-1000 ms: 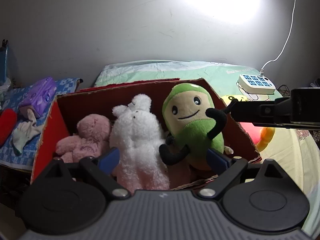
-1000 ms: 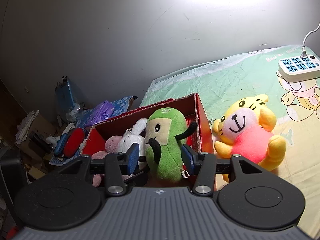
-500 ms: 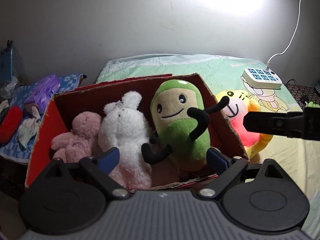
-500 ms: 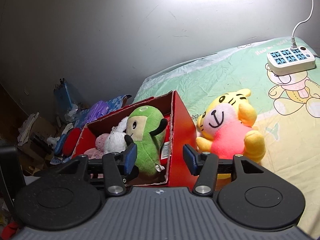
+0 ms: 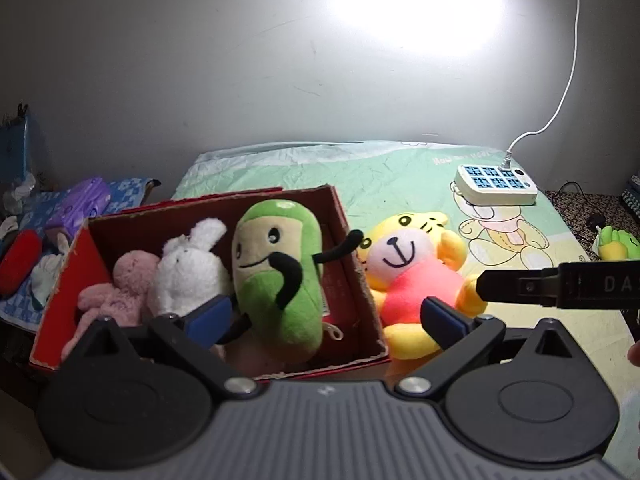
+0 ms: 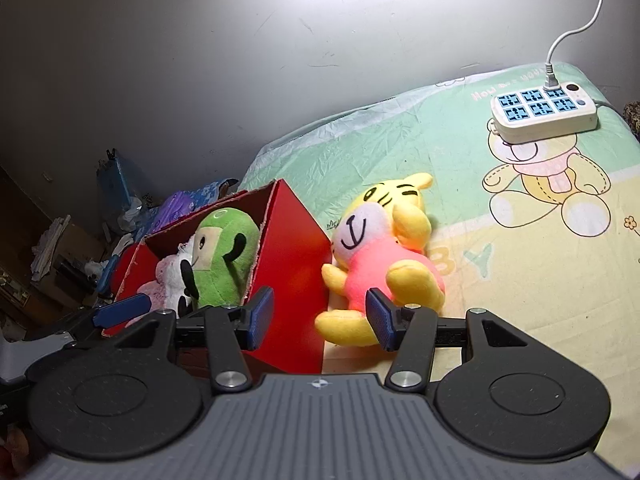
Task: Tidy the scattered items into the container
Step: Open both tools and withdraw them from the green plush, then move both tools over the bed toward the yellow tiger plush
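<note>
Bed sheet (image 5: 384, 176): pale green and yellow, printed with a cartoon bear; I can read "How a" at its far edge from my right wrist view, the rest blurred.

Red box (image 5: 362, 280): open-topped cardboard container, red outside, darker inside, edges frayed. It sits on the left part of the sheet.

Tiger plush (image 6: 380, 252): yellow head and limbs, pink body, black stitched smile and stripes. It lies on the sheet just outside the box's right wall, touching it, not yet inside.

Green plush (image 5: 280, 276): bean-shaped, cream face, thin black arms, upright in the right end of the box; a small white tag shows behind it, unreadable.

White rabbit plush (image 5: 188, 272) and pink plush (image 5: 120, 292): side by side in the box, left of the green one.

Power strip (image 6: 544, 114): white with blue sockets, white cable plugged in, on the sheet's far right corner.

Left gripper (image 5: 324, 316): fingers spread wide, empty, over the box's front edge.

Right gripper (image 6: 320, 316): fingers apart, empty, straddling the box corner and the tiger's foot; the letters "DA" show on its side in my left view.
</note>
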### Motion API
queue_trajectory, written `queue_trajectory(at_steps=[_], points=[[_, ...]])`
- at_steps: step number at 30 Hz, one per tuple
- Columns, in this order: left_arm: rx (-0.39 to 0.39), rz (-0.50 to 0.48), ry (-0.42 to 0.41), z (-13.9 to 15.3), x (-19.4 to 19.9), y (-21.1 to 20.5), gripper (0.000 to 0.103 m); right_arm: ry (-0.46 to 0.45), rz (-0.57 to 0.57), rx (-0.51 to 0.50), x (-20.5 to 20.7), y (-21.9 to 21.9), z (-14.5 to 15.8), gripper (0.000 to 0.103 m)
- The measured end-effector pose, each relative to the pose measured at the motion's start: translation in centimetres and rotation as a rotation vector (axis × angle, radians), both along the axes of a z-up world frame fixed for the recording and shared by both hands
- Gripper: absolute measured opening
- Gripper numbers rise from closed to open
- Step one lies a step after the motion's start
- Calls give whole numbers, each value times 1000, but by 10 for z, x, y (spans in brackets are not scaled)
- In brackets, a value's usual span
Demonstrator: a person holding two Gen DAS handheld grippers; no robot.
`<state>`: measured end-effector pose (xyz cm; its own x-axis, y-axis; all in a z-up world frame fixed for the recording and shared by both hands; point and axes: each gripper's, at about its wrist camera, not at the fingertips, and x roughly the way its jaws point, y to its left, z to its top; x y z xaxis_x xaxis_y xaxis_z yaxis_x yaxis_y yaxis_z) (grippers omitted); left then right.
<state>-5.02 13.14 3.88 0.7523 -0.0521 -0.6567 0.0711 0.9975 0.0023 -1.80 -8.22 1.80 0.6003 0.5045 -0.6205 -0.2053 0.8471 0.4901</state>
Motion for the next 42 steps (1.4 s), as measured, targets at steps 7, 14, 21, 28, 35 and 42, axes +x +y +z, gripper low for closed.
queue_trajectory(at_steps=[7, 14, 21, 28, 35, 42], points=[[-1, 11, 41, -4, 4, -26, 101, 18, 6, 3, 3, -23, -7, 55], [11, -40, 21, 5, 10, -54, 101, 31, -20, 9, 13, -47, -13, 56], [-37, -136, 34, 3, 22, -89, 101, 62, -60, 25, 31, -77, -22, 57], [-68, -220, 88, -22, 28, -113, 101, 80, -64, 62, 45, -96, -26, 61], [-77, -212, 127, -56, 50, -112, 101, 130, 12, 55, 69, -88, -39, 61], [-104, -197, 123, -76, 66, -105, 101, 149, 115, 45, 91, -70, -48, 61]])
